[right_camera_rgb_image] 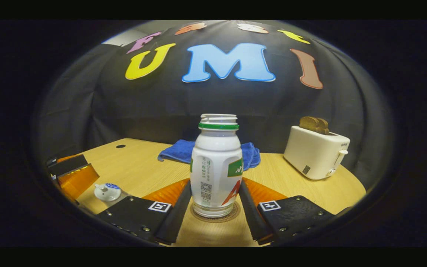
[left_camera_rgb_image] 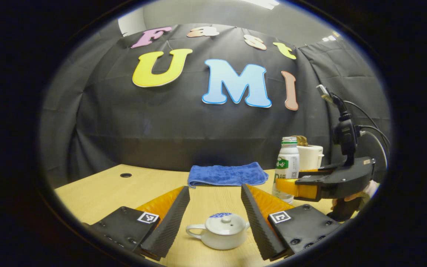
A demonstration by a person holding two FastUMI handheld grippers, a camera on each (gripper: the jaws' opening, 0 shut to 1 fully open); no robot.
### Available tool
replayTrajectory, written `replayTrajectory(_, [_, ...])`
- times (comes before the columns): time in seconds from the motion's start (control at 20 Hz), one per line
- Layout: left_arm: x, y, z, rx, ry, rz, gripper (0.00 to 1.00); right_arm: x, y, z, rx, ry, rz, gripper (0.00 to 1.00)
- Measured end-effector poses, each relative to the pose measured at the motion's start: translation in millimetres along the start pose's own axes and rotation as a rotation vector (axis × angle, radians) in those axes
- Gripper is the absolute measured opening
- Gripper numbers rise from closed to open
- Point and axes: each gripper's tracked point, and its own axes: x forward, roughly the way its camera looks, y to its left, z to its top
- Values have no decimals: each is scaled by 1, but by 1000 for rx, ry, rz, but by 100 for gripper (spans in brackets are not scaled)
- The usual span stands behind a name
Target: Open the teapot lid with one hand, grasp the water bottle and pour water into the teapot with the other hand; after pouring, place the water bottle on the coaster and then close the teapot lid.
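Note:
A small white teapot point(left_camera_rgb_image: 221, 231) with its lid point(left_camera_rgb_image: 225, 221) on sits on the wooden table, low between the spread fingers of my left gripper point(left_camera_rgb_image: 215, 186), which is open and not touching it. The teapot point(right_camera_rgb_image: 106, 192) also shows at the far left of the right gripper view, beside the left gripper point(right_camera_rgb_image: 70, 174). A white water bottle point(right_camera_rgb_image: 216, 167) with a green neck ring and no cap stands upright on a round coaster point(right_camera_rgb_image: 232, 216). My right gripper point(right_camera_rgb_image: 215, 183) is open, one finger close along each side of the bottle point(left_camera_rgb_image: 287, 167).
A folded blue towel point(left_camera_rgb_image: 227, 175) lies at the back of the table point(left_camera_rgb_image: 98, 193). A white toaster point(right_camera_rgb_image: 315, 154) holding bread stands at the back right. A small round hole point(left_camera_rgb_image: 125, 175) marks the table's far left. A hand point(left_camera_rgb_image: 350, 202) holds the right gripper.

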Motion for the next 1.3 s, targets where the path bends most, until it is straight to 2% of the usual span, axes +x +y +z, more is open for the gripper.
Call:
replayTrajectory(0.45, [1, 0, -2, 0, 6, 3, 94, 4, -3, -5, 31, -8, -8, 72])
replayTrajectory(0.65, [1, -1, -5, 1, 12, 2, 94, 6, -4, -10, 10, 9, -9, 77])
replayTrajectory(0.75, [1, -1, -5, -1, 12, 1, 94, 7, -3, -14, 12, 18, -1, 86])
replayTrajectory(0.95, [1, -1, -6, 0, 15, 2, 94, 5, -3, -13, 8, 18, -1, 87])
replayTrajectory(1.1, [2, -3, -8, 1, 21, -1, 94, 1, -3, -11, 2, 10, 3, 92])
replayTrajectory(1.3, [-2, -5, -1, -6, 8, -6, 94, -24, -1, -3, 31, -52, 16, 92])
